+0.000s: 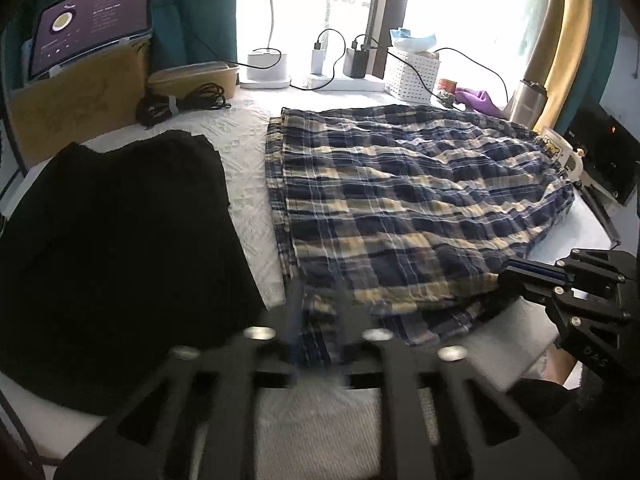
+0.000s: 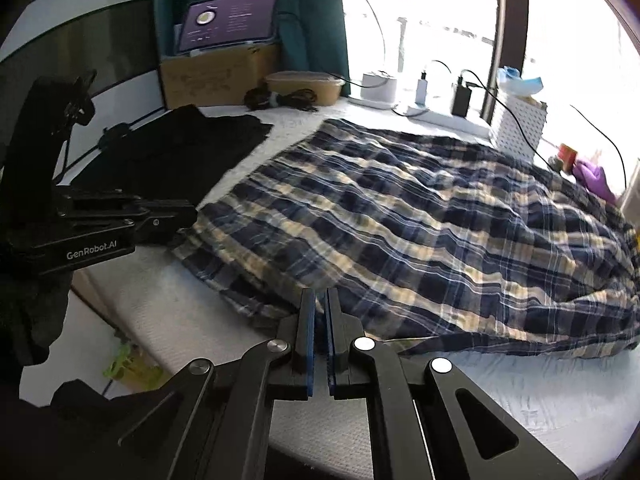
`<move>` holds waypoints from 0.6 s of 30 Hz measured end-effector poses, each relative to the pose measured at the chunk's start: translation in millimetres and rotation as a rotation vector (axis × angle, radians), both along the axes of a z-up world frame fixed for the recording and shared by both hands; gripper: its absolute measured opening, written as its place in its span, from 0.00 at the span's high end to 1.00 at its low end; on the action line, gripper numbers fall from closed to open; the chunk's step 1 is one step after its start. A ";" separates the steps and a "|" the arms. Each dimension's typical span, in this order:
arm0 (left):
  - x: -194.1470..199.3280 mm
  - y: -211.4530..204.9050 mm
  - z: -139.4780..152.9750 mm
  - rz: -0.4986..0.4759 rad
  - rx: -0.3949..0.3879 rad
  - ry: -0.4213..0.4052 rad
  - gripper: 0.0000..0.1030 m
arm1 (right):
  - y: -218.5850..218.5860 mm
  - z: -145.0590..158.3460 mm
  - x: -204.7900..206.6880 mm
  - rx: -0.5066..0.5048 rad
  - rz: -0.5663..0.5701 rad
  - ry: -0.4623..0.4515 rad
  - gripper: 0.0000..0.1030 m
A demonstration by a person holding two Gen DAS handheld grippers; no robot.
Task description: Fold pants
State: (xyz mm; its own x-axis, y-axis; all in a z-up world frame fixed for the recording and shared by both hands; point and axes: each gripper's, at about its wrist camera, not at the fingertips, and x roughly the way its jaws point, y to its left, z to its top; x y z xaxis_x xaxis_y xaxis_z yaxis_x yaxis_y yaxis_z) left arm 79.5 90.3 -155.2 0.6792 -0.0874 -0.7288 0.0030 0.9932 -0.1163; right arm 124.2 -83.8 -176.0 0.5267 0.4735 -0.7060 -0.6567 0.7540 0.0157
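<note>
Plaid pants point(image 2: 420, 224) lie spread, near hem pinched by right gripper point(image 2: 320, 300).

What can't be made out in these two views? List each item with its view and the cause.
Left gripper, left wrist view: fingers motion-blurred; grip on the plaid pants unclear.
Right gripper, right wrist view: shut; its own fingers hide any cloth between them.
Tablet screen, both views: text too small.
Black garment, left wrist view: too dark to identify.
</note>
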 end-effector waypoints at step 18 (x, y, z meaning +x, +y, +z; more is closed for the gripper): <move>8.0 -1.7 -14.1 -0.029 0.010 0.020 0.92 | 21.4 -20.7 7.8 -0.081 0.094 -0.040 0.69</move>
